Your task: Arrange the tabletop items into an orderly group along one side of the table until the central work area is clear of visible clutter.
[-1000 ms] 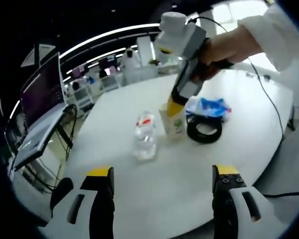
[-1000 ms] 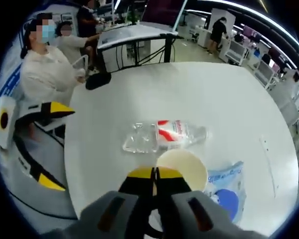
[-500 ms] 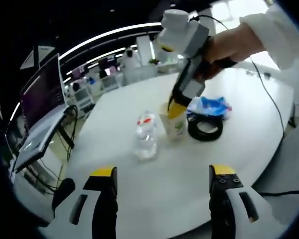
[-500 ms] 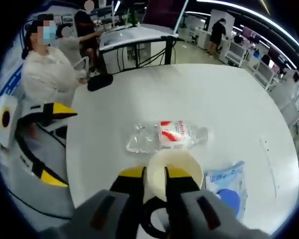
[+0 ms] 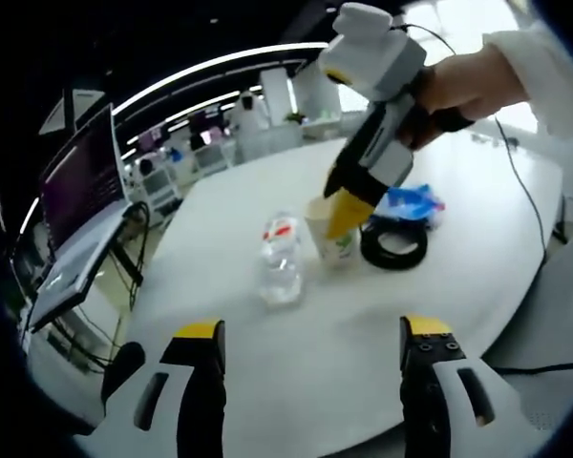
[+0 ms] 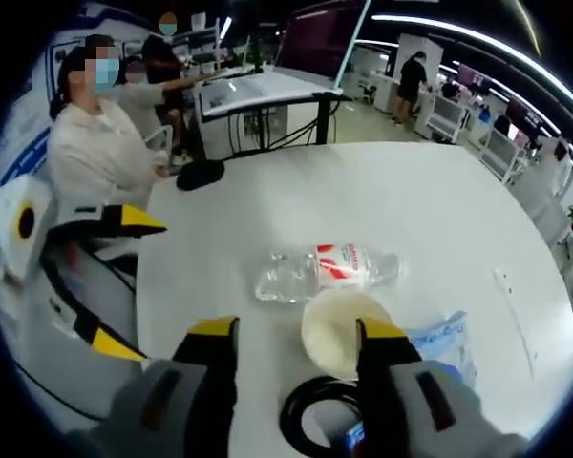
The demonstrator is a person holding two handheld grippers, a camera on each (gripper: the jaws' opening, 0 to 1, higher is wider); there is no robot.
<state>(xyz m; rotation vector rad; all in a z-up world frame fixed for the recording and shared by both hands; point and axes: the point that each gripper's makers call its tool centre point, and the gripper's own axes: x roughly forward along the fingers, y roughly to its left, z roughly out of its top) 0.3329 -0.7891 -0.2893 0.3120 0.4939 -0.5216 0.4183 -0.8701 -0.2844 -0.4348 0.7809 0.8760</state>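
A paper cup (image 5: 333, 239) (image 6: 336, 334) stands upright mid-table, with a clear plastic bottle (image 5: 280, 269) (image 6: 325, 273) lying beside it. On its other side lie a black cable coil (image 5: 393, 246) (image 6: 310, 426) and a blue-and-white packet (image 5: 408, 202) (image 6: 443, 343). My right gripper (image 6: 298, 334) (image 5: 348, 212) is open, its jaws spread wide just above and to either side of the cup, touching nothing. My left gripper (image 5: 310, 348) (image 6: 115, 281) is open at the near table edge, holding nothing.
The round white table (image 5: 315, 324) (image 6: 392, 200) has bare room in front of the bottle. A dark mouse-like object (image 6: 200, 174) sits near its edge. A seated person (image 6: 88, 157) is beside the table. Desks with monitors (image 5: 76, 181) stand beyond.
My right gripper went from shut at the cup's rim to wide open and lifted back a little. The cup stayed standing. My left gripper barely moved.
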